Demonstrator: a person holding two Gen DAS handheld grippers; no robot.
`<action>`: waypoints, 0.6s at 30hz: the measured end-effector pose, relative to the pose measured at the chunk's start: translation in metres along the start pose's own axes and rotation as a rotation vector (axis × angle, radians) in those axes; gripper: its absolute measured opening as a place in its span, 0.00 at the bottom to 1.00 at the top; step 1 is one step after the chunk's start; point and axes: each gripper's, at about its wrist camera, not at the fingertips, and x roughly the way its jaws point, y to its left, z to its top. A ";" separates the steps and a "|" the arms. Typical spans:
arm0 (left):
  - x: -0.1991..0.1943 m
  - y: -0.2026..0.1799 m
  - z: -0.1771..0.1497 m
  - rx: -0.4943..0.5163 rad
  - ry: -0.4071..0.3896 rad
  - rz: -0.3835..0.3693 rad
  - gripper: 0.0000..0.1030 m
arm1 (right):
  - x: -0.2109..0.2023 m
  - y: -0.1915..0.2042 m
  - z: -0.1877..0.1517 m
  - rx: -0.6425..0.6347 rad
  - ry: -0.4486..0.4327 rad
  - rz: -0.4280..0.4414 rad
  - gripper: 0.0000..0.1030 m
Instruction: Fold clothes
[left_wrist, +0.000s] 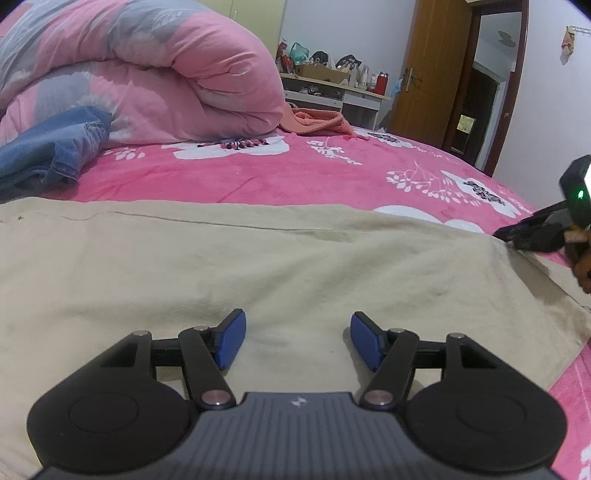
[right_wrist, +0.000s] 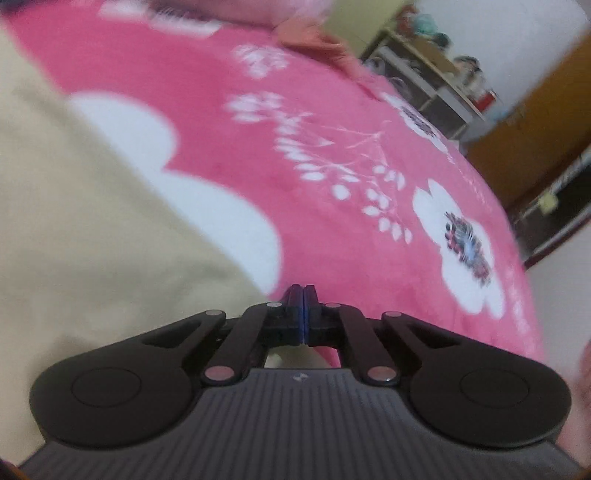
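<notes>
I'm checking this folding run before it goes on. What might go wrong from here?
1. The left gripper is open above the flat beige garment; closing there may pinch the bedspread beneath too.
2. The right gripper is shut at the garment's edge, seemingly on nothing, so a lift might raise one side only.
3. The jeans lie close and could get caught in a fold.

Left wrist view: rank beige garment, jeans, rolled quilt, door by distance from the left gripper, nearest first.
From the left gripper:
1. Beige garment, directly under the open fingers.
2. Jeans, far left on the bedspread.
3. Rolled quilt, behind the jeans, upper left.
4. Door, across the room, upper right.
</notes>
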 end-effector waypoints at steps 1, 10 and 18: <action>0.000 0.000 0.000 -0.001 0.000 0.000 0.62 | -0.001 -0.011 -0.001 0.050 -0.008 -0.009 0.03; -0.001 0.000 0.000 -0.003 0.002 -0.002 0.62 | -0.083 -0.071 -0.113 0.746 0.005 -0.022 0.36; -0.001 0.000 0.000 -0.004 0.002 -0.002 0.63 | -0.164 -0.100 -0.238 1.434 0.019 0.074 0.46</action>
